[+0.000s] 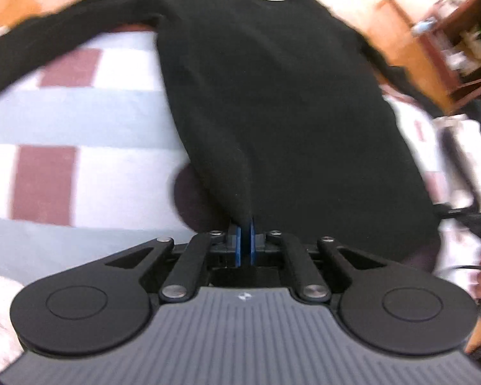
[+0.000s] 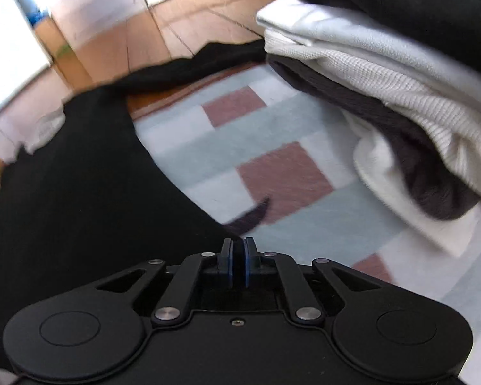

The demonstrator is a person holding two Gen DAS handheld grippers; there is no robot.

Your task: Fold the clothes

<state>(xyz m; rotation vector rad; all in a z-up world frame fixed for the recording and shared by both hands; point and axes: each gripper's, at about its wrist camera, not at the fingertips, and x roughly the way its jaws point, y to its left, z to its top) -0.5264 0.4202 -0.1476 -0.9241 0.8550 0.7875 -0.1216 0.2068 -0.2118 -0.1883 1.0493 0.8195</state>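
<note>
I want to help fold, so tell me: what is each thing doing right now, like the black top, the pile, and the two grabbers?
black top: spread out, sleeves out to the sides, hem pinched at two spots and lifted.
left gripper: shut on the hem.
right gripper: shut on dark cloth of the top.
pile of clothes: folded and stacked on the rug.
checked rug: lying flat under everything.

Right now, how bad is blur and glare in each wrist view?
Left wrist view: the black sweater and checked rug are motion-smeared, the shelf is soft, and the top corners are washed out. Right wrist view: the rug is streaked, the folded pile is sharper, with window glare at left.
</note>
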